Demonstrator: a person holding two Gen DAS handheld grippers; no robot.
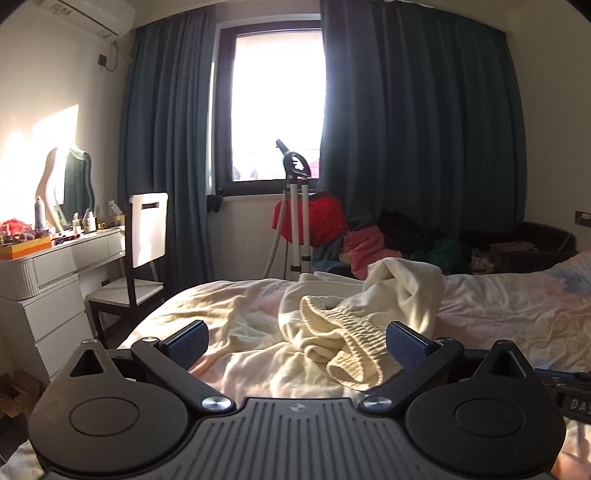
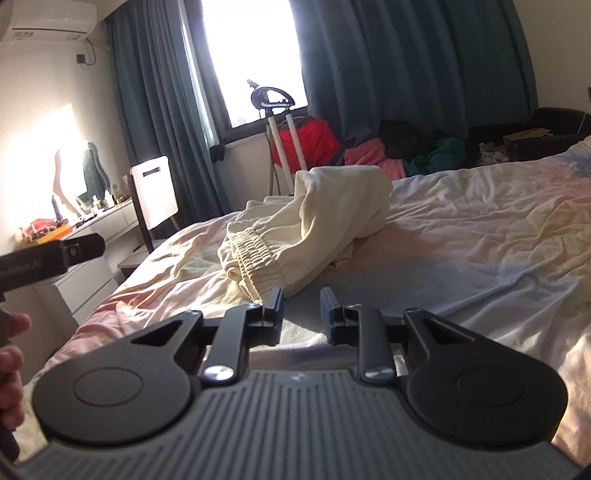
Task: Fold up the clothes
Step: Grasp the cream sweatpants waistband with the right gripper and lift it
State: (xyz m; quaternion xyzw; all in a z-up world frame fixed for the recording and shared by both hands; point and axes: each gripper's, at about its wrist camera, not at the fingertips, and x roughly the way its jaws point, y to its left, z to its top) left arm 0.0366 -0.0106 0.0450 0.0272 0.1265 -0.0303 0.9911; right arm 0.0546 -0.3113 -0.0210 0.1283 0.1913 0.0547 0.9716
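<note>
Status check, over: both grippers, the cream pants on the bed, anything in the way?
Left gripper open, right gripper open, both empty. Cream pants crumpled on bed, untouched. Nothing blocking.

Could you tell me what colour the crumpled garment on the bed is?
Cream, plain, with a ribbed elastic waistband; the garment shows best in the right wrist view.

White "DA" on black gripper body (image 1: 576,400), partly cut off; air conditioner (image 1: 86,14) labels too blurred to read.
</note>
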